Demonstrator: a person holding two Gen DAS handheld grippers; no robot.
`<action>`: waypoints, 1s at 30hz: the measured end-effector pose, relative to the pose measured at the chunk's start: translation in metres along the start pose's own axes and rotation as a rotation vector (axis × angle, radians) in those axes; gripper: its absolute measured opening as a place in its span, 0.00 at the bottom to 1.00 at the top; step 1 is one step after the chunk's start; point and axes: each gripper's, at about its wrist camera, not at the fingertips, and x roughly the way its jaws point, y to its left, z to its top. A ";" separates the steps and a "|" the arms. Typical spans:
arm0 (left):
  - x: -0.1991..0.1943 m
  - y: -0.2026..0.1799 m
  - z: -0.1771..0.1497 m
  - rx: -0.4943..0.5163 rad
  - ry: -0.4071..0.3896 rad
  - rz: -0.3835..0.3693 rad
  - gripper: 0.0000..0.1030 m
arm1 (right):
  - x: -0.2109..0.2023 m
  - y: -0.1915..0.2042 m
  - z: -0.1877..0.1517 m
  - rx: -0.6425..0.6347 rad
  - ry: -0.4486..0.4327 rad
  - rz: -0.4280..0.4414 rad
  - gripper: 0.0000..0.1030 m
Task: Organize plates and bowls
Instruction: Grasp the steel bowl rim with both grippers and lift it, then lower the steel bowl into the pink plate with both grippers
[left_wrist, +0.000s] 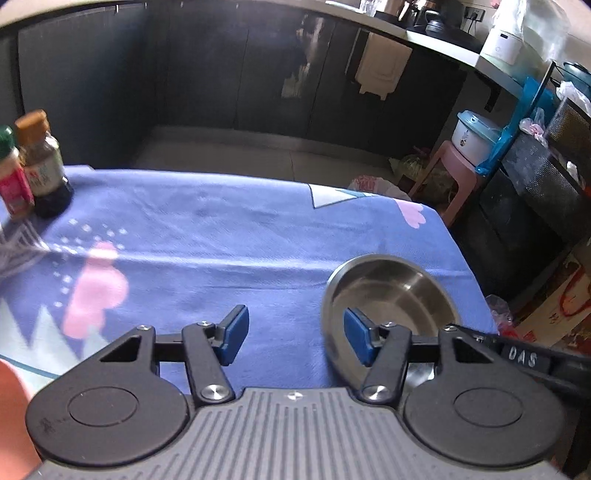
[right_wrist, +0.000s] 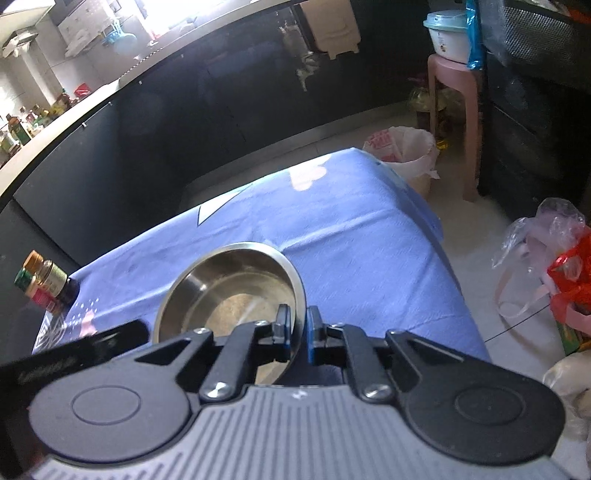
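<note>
Where the blue patterned cloth (left_wrist: 207, 236) covers the table, we count two seasoning bottles (left_wrist: 40, 166) standing side by side, well off to the left of our left gripper's fingers and far ahead of them. One has a green cap, the other a brown cap. Our left gripper (left_wrist: 293, 338) hovers with its two blue-padded fingers apart and nothing between them, only bare cloth showing in the gap. Its right finger (left_wrist: 356, 339) sits over the near left rim of the one steel bowl (left_wrist: 391, 291); whether it touches the rim we cannot tell. We see no second bowl and no plate in either view. Moving right, our right gripper (right_wrist: 298, 332) is clamped on that same bowl (right_wrist: 229, 288): one finger inside the near right wall, the other outside it, the rim pinched between them. The bowl stretches ahead and to the left of those fingers, over the cloth (right_wrist: 351, 229).
</note>
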 end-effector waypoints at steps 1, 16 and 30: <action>0.004 -0.002 0.000 0.005 0.010 0.003 0.46 | 0.000 0.000 0.000 -0.002 0.001 0.001 0.06; -0.084 0.016 -0.005 0.092 -0.003 -0.018 0.10 | -0.071 0.053 -0.018 -0.111 -0.060 0.141 0.08; -0.209 0.140 -0.058 -0.042 -0.138 0.100 0.10 | -0.080 0.180 -0.070 -0.299 0.043 0.351 0.09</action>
